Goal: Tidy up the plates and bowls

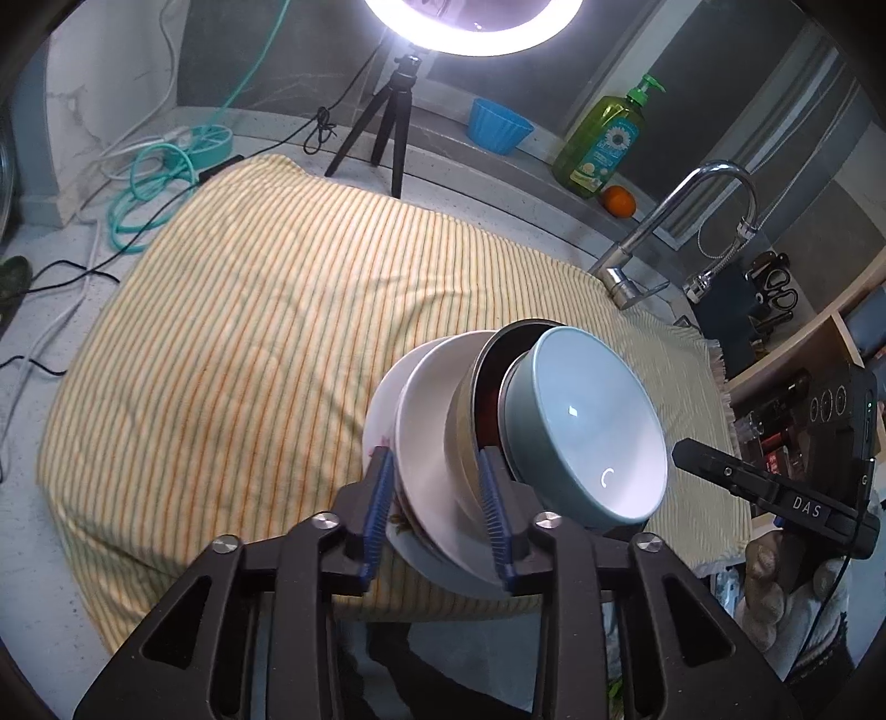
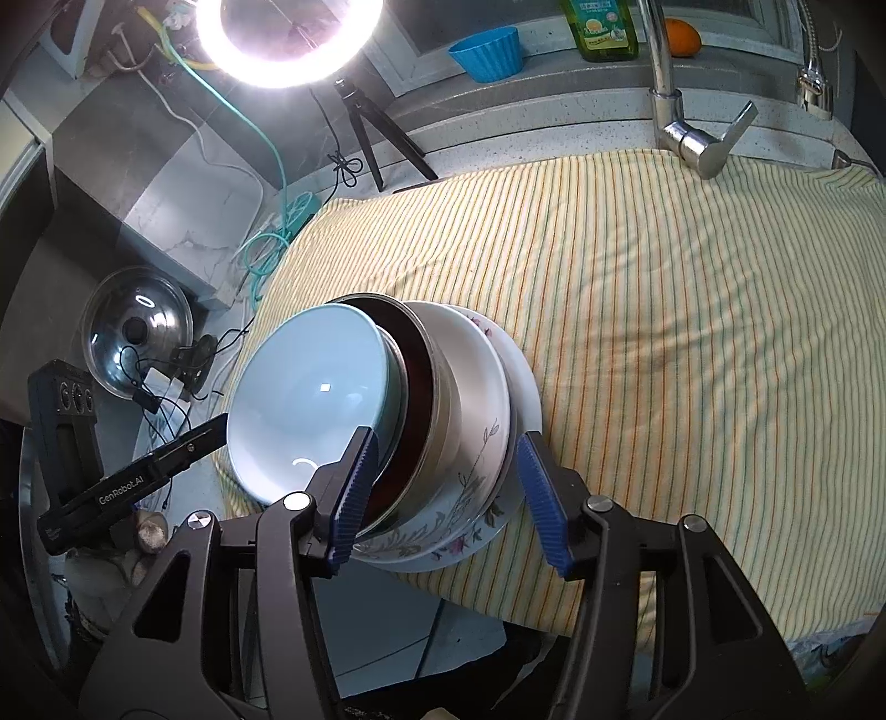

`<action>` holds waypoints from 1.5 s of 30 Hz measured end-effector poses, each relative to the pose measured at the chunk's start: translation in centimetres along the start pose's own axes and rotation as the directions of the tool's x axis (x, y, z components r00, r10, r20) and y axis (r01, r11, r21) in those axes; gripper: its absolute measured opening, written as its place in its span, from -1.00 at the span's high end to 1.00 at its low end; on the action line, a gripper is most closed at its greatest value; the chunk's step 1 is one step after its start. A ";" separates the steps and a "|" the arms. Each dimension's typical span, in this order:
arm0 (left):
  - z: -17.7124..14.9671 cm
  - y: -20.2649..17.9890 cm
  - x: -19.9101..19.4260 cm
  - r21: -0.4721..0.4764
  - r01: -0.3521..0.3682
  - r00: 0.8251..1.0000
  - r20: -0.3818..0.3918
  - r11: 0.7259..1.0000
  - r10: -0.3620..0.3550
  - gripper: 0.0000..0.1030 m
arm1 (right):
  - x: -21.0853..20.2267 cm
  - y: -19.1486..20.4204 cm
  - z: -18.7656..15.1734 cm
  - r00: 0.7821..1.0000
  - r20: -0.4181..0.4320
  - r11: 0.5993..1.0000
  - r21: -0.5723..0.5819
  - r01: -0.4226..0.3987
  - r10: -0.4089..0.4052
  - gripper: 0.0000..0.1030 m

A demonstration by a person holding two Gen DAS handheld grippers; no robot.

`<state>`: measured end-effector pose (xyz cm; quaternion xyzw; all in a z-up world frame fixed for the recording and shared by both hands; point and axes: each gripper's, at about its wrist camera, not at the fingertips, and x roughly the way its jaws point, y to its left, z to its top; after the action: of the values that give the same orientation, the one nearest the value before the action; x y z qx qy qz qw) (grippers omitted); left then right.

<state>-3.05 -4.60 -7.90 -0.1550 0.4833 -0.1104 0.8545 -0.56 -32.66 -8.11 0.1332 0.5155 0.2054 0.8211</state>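
**A:** Surface first, quick.

**B:** Striped cloth (image 1: 266, 343) – yellow with thin orange and green lines – spread over a speckled counter (image 1: 50, 310). Wrinkled, and it hangs over the near edge.

**A:** The dishes?

**B:** One nested stack near the cloth's front edge: pale blue bowl (image 1: 587, 426) on top, inside a dark bowl (image 1: 487, 399), that inside a white bowl (image 1: 426, 437), all on a flowered plate (image 2: 482, 515).

**A:** Your grippers?

**B:** My left gripper (image 1: 437, 515) straddles the stack's rim, jaws partly apart; whether the pads press on it I cannot tell. My right gripper (image 2: 448, 487) is wider, jaws on either side of the stack. The left pad sits at the blue bowl's rim, the right pad is clear of the plate – released.

**A:** Room?

**B:** Ring light (image 2: 290, 39) on a small black tripod (image 1: 387, 122) at the back. Blue cup (image 1: 498, 124), green soap bottle (image 1: 603, 138) and an orange (image 1: 619, 200) on the back ledge. Chrome tap (image 1: 675, 232) behind the cloth. Teal cable (image 1: 160, 183) coiled on the counter, glass pot lid (image 2: 135, 327) off the cloth's far side.
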 end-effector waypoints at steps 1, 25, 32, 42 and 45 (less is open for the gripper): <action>-0.1 -0.1 -0.3 0.008 -0.007 1.000 0.007 1.000 0.007 0.21 | -0.1 0.2 -0.1 1.000 0.004 1.000 -0.007 0.005 -0.005 -0.14; -2.2 -3.3 -4.7 0.136 -0.141 0.982 0.146 0.981 0.121 -0.56 | -5.4 3.6 -3.3 0.981 0.182 0.995 -0.065 0.073 -0.061 -0.92; -2.1 -3.2 -4.8 0.131 -0.131 0.983 0.143 0.983 0.112 -0.56 | -5.6 4.3 -3.4 0.979 0.191 0.994 -0.073 0.084 -0.069 -0.92; -1.9 -3.2 -5.1 0.129 -0.133 0.982 0.152 0.983 0.113 -0.56 | -5.5 4.7 -3.2 0.978 0.195 0.993 -0.078 0.087 -0.070 -0.92; -1.9 -3.2 -5.1 0.128 -0.134 0.982 0.153 0.983 0.114 -0.56 | -5.4 4.8 -3.2 0.978 0.195 0.993 -0.082 0.088 -0.070 -0.92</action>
<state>-7.42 -6.12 -3.58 -0.0727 0.4199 -0.0785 0.9012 -6.50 -30.98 -3.11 0.0944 0.4290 0.1819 0.8797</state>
